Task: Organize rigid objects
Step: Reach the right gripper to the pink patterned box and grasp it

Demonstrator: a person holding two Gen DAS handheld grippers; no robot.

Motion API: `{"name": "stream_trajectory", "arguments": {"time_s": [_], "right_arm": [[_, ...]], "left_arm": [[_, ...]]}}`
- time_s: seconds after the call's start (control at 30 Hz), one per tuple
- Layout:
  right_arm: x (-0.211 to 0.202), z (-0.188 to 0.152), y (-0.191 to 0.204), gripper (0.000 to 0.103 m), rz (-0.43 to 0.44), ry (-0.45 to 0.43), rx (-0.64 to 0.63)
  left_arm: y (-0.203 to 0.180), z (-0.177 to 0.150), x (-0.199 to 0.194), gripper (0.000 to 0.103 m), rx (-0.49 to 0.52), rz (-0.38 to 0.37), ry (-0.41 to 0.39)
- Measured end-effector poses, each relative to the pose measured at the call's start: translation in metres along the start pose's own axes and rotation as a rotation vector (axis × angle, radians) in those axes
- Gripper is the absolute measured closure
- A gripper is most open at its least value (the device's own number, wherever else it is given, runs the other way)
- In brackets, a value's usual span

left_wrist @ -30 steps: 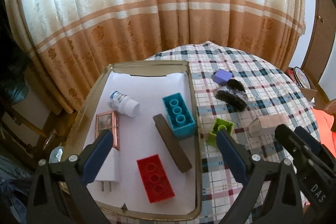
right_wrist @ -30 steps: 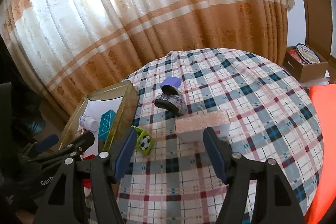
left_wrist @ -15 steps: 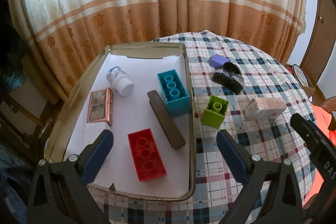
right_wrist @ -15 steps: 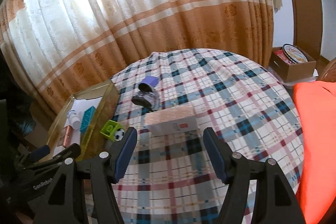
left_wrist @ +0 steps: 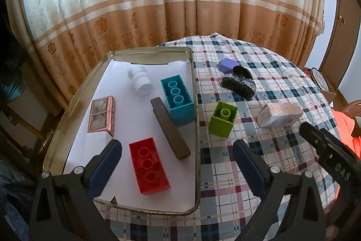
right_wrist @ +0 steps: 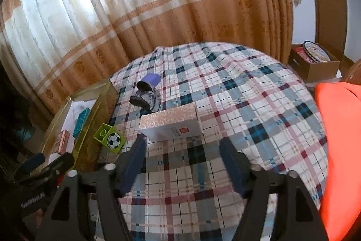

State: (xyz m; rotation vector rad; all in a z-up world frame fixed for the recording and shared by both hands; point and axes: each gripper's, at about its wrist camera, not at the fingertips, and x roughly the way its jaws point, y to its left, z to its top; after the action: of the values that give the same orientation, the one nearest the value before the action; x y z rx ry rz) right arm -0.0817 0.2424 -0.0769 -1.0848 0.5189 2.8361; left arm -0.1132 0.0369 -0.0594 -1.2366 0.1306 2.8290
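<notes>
Where the plaid tablecloth (right_wrist: 237,105) ends, orange-banded curtains (right_wrist: 158,15) hang.

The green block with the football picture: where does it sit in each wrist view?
Left wrist: green block right of centre, on the cloth just outside the tray.
Right wrist: lower left, football face showing, beside the tray wall.
Shared landmark: the pink-topped box, to its right in both views.
</notes>
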Motion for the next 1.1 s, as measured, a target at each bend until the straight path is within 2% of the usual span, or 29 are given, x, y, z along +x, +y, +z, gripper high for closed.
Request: {"name": "stream_trajectory", "arguments": {"time_s": [0.17,0.53,0.7,0.8,0.9,0.97,1.03,1.1], "right_arm": [[0.023,0.008,0.008,0.018,0.043,0.066,-0.052],[0.069,0.018,0.021,0.018,0.037,0.17,-0.038],[0.078,0.019,0.028,0.018,0.003,0.162,-0.072],[0.077,0.019,0.022,0.019,0.034,0.149,-0.059],[0.076,0.021,0.019,0.049,0.051,0.15,-0.073],[0.075,0.022,0.015,0.051,0.058,0.158,-0.074],[0.074,0.022,0.012,0.061,0.065,0.153,-0.071],[0.072,0.022,0.008,0.062,0.077,0.15,-0.061]], "left_arm": [[0.004,-0.001,0.0,0.003,0.008,0.017,0.0],[0.009,0.004,0.003,0.003,-0.003,0.02,0.0],[0.01,0.007,0.005,0.003,0.009,0.031,-0.006],[0.006,0.009,0.006,0.003,0.027,0.036,-0.014],[0.002,0.01,0.009,0.003,0.03,0.028,-0.006],[-0.001,0.01,0.01,0.003,0.035,0.023,-0.006],[-0.005,0.01,0.011,0.003,0.05,0.022,-0.006],[-0.008,0.011,0.012,0.003,0.051,0.018,0.002]]}}
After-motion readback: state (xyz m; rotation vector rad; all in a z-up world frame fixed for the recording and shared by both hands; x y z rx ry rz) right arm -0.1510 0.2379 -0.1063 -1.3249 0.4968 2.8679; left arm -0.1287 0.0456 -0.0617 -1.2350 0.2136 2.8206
